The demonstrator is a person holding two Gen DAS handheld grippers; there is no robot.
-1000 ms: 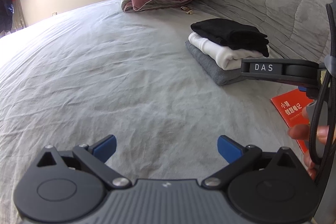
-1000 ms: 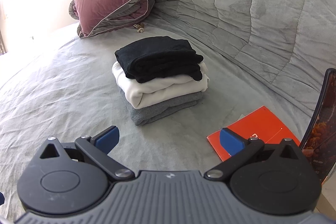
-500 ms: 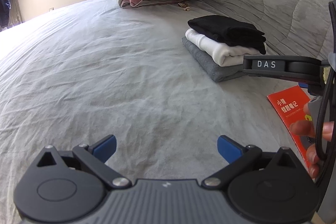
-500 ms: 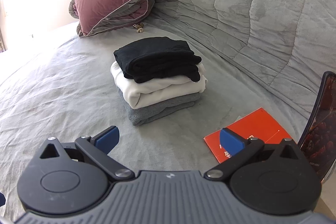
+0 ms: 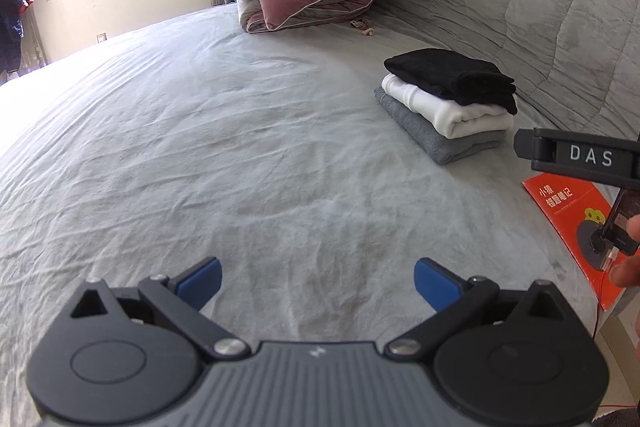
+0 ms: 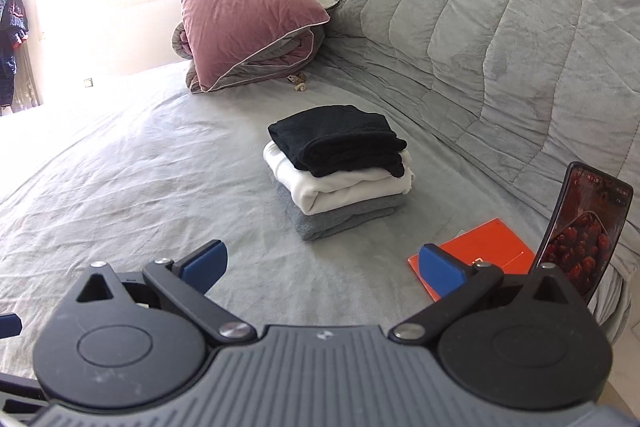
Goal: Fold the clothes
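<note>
Looks basically done: both the left hand-held gripper [image 5: 316, 281] and right hand-held gripper [image 6: 322, 267] hover wide open and empty over the bed [image 5: 200, 147], with the folded clothes stack [image 6: 338, 167] mid-frame, stacked black-on-white-on-grey to stay tidy.

Clothes stack [image 6: 338, 169] left of booklet [image 6: 486, 245]

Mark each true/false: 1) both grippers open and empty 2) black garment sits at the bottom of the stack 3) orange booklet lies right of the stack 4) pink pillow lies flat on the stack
1) True: left gripper and right gripper are open, holding nothing.
2) False: the black garment is on top, white garment in the middle, grey garment at the bottom.
3) True: orange booklet lies on the bed right of the stack.
4) False: pink pillow leans on a rolled duvet farther back.
</note>
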